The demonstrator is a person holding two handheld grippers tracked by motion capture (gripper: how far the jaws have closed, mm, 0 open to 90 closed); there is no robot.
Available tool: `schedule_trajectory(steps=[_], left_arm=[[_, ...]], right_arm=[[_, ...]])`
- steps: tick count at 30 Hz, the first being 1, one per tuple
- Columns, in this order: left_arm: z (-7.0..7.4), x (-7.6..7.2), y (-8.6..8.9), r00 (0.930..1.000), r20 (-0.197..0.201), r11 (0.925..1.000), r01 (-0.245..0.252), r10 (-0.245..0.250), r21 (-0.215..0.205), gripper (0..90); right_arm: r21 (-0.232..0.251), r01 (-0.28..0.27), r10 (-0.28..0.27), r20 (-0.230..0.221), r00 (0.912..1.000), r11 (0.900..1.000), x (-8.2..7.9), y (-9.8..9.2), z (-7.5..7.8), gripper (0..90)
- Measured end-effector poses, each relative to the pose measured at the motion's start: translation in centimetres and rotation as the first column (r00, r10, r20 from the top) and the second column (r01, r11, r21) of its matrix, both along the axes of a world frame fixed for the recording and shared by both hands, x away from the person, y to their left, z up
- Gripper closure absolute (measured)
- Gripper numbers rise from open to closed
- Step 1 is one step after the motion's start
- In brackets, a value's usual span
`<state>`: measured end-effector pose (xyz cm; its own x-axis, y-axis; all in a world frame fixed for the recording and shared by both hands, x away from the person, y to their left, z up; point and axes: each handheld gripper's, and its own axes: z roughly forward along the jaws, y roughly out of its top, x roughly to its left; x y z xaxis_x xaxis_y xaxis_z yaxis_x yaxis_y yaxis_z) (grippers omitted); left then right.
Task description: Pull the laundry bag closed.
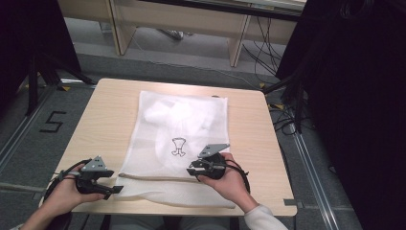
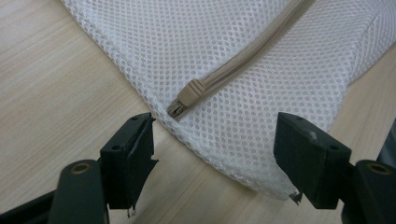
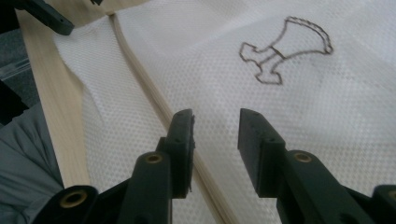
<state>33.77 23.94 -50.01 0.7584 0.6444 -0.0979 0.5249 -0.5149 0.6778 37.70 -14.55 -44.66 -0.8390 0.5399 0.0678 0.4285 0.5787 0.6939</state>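
Observation:
A white mesh laundry bag [image 1: 177,139] lies flat on the wooden table [image 1: 95,129], with a black outline figure [image 1: 178,146] drawn on it. A beige zipper [image 1: 153,178] runs along its near edge. My left gripper [image 1: 115,182] is open at the bag's near left corner. In the left gripper view its jaws [image 2: 215,130] straddle that corner, just short of the zipper pull [image 2: 187,95], with no pad touching the mesh. My right gripper [image 1: 190,168] hovers open over the bag [image 3: 303,102] near the right stretch of the zipper [image 3: 140,70], nothing between its fingers [image 3: 215,116].
White cloth shows through the mesh in the bag's far half [image 1: 174,112]. The table's near edge [image 1: 182,211] lies just below the bag. Grey floor with a painted 5 [image 1: 51,122] is at the left, and cables and dark stands [image 1: 292,100] at the right.

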Motion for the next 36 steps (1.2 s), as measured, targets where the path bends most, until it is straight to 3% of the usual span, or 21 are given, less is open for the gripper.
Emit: schedule_trajectory(steps=[8,16,18,27,28,31,32,36], left_arm=[[0.0,-0.1,0.0,1.0,0.0,1.0,-0.002,0.002,0.002,28.8],[0.0,0.0,0.1,1.0,0.0,1.0,0.005,-0.005,0.003,28.7],[0.0,0.0,0.0,1.0,-0.001,1.0,0.004,-0.004,0.001,28.7],[0.0,-0.1,0.0,1.0,-0.003,0.9999,-0.001,0.001,-0.012,28.8],[0.0,-0.1,0.0,1.0,-0.007,1.0,0.002,-0.002,-0.007,28.7],[0.0,-0.1,0.0,1.0,-0.006,1.0,0.003,-0.003,-0.005,28.7],[0.1,-0.1,0.0,1.0,-0.007,1.0,0.004,-0.004,-0.004,28.8],[0.0,0.0,0.0,1.0,0.0,1.0,0.003,-0.003,0.003,28.7]], right_arm=[[-0.01,-0.101,0.101,0.013,0.9948,0.995,0.7,4.3,0.3,71.1],[-0.01,-0.148,0.148,0.012,0.9889,0.989,1.2,7.5,0.2,73.0],[-0.017,-0.182,0.182,0.029,0.9828,0.983,1.6,8.6,0.1,73.1],[-0.023,-0.199,0.199,0.017,0.9798,0.98,1.9,10.6,0.0,72.7],[-0.028,-0.215,0.216,0.021,0.9762,0.976,2.1,10.8,0.0,72.6],[-0.032,-0.203,0.204,0.013,0.9789,0.979,2.0,11.4,0.0,72.5],[-0.038,-0.224,0.225,0.016,0.9742,0.974,2.2,11.5,0.0,72.5],[-0.039,-0.237,0.238,0.02,0.9712,0.971,2.3,12.4,-0.1,72.8]])
